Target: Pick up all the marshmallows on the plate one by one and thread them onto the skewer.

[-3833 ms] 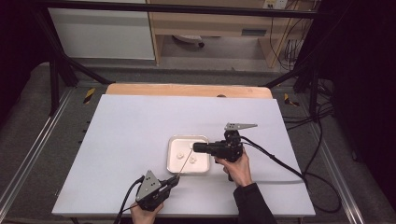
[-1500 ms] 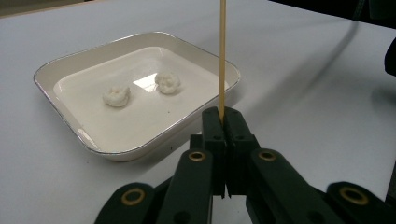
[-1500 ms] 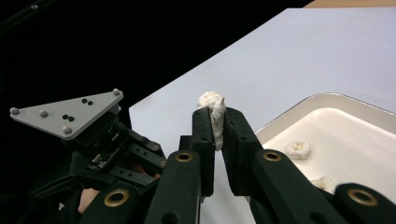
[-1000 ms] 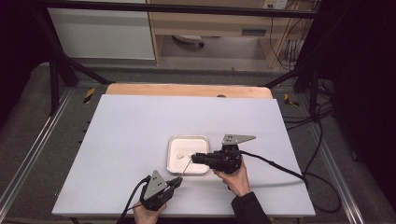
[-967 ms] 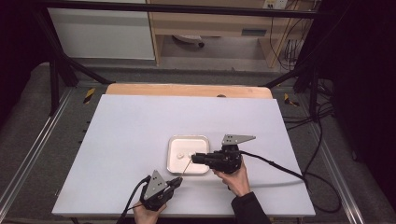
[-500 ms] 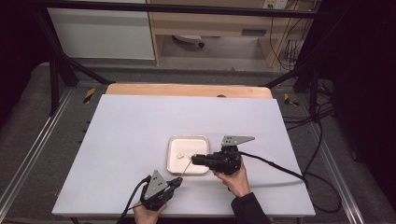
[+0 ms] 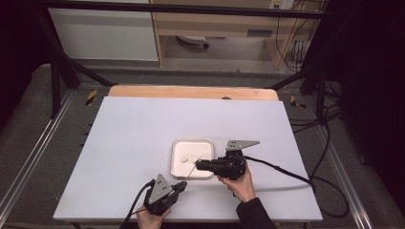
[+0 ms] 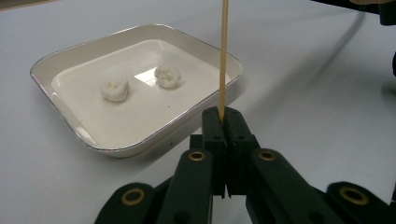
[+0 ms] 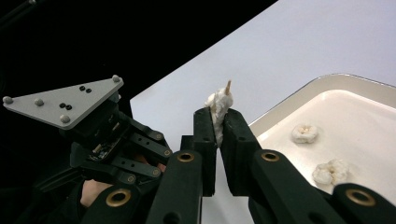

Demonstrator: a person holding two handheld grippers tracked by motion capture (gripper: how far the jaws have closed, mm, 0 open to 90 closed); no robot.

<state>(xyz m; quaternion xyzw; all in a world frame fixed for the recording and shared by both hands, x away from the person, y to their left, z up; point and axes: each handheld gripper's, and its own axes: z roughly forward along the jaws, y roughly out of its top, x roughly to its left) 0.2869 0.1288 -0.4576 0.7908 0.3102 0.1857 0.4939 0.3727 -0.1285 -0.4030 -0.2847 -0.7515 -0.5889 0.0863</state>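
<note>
Your L gripper (image 8: 223, 122) has its fingers clenched on a thin wooden skewer (image 8: 223, 56), near the front table (image 7: 143, 124) edge. Your R gripper (image 9: 217, 119) pinches a white marshmallow piece (image 9: 217, 103) w/ the skewer tip through it, just beside the white square dish (image 7: 177, 144); two more pieces (image 8: 115, 90) lie in the dish.

The left gripper's fingers (image 8: 219, 135) pinch a wooden skewer (image 8: 223, 56) upright, with the white dish (image 8: 65, 63) holding two popcorn pieces (image 8: 115, 90) just beyond them.
</note>
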